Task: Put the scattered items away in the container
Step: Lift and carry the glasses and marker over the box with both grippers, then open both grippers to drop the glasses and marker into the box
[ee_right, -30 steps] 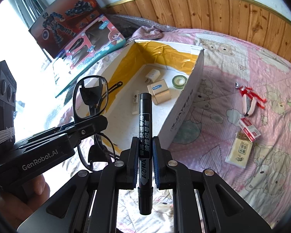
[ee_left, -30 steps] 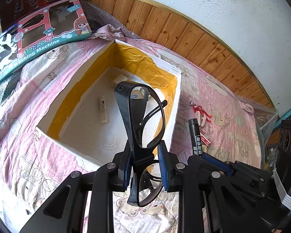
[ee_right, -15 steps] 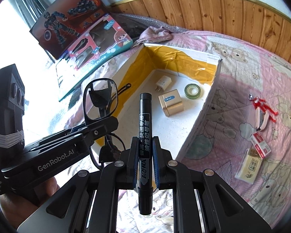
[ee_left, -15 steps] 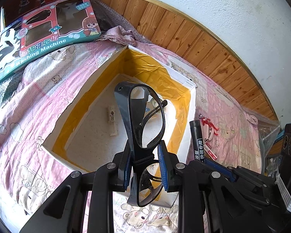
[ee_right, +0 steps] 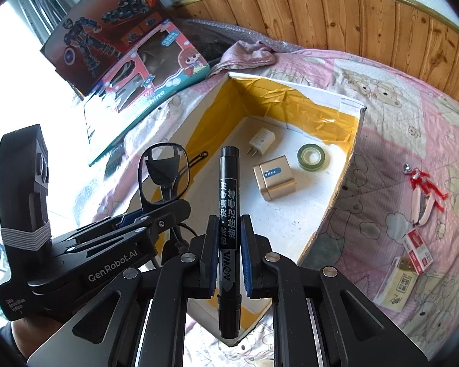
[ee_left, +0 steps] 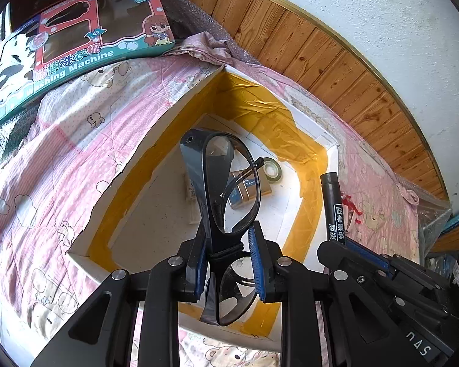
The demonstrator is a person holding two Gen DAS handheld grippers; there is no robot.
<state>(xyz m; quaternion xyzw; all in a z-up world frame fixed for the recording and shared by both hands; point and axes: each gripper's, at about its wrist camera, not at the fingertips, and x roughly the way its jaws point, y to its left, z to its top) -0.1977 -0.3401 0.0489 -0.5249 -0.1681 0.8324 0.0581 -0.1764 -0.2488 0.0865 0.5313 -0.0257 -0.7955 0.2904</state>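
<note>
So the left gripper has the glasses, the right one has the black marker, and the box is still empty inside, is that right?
Not quite: the box is not empty. The right wrist view shows a white charger plug, a small gold box and a roll of tape on its floor. The rest holds: the left gripper is shut on the glasses, the right gripper on the black marker.

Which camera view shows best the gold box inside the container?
The right wrist view: the gold box lies fully visible on the container floor. In the left wrist view, the glasses partly hide the box.
</note>
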